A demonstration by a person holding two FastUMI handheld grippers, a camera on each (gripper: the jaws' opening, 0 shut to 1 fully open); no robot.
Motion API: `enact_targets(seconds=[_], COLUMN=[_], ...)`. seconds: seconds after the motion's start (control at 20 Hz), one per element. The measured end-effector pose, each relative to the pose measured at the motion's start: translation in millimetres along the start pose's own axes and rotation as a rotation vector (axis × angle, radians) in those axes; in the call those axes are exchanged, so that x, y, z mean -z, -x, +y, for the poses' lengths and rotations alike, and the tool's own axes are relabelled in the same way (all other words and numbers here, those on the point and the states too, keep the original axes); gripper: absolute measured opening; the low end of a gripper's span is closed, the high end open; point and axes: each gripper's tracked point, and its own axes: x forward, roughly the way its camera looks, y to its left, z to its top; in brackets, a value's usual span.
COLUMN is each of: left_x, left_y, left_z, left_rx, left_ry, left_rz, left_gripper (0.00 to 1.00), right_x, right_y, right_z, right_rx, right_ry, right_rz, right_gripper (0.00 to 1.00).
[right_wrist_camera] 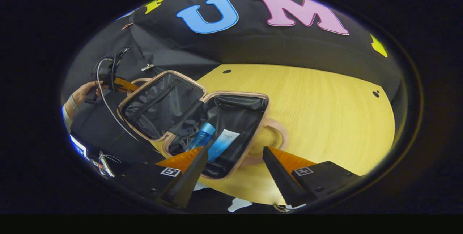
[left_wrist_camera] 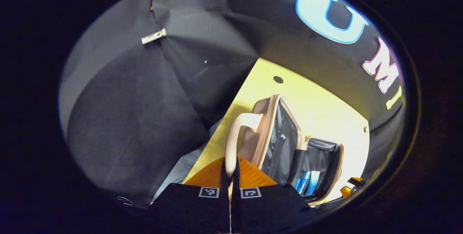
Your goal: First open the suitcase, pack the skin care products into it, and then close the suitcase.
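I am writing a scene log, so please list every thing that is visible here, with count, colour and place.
suitcase: one, pink shell, black lining, open on the table
lid handle: one, pink, between the left fingers
bottle: one, blue, inside the suitcase
tube: one, white and blue, beside the bottle
table: one, yellow wood
left gripper: one, shut on the lid handle
right gripper: one, open, above the suitcase's near edge
hand: one, holding the left gripper
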Motion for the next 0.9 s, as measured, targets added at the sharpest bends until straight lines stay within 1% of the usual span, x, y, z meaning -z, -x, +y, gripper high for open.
enact_targets(seconds=[0.15,0.3,0.45,0.55,0.65,0.75,0.9], left_x=[-9.3,-11.3,-1.9,17.3,43.0,73.7,122.6], left_y=[37.4,67.5,88.0,95.1,97.8,81.9,45.4], left_z=[-50.0,-108.3,-187.4,-240.0,-292.3,-339.0,-391.5], left_rx=[0.023,0.071,0.164,0.239,0.316,0.378,0.406], left_ry=[-0.085,-0.202,-0.294,-0.346,-0.395,-0.435,-0.491], left_rz=[-0.068,-0.130,-0.169,-0.164,-0.141,-0.108,-0.037], left_gripper=[0.07,0.07,0.07,0.07,0.07,0.07,0.07], right_x=[3.0,6.8,11.5,15.8,20.1,24.5,37.7], right_y=[21.9,45.9,67.0,79.2,90.7,103.3,120.1], right_z=[-20.5,-40.5,-61.5,-73.2,-86.3,-100.2,-121.3], right_rx=[0.009,0.018,0.034,0.044,0.060,0.084,0.119], right_ry=[0.003,-0.006,-0.017,-0.029,-0.038,-0.057,-0.108], right_rz=[-0.021,-0.048,-0.074,-0.085,-0.094,-0.110,-0.117], right_gripper=[0.96,0.96,0.96,0.96,0.96,0.96,0.96])
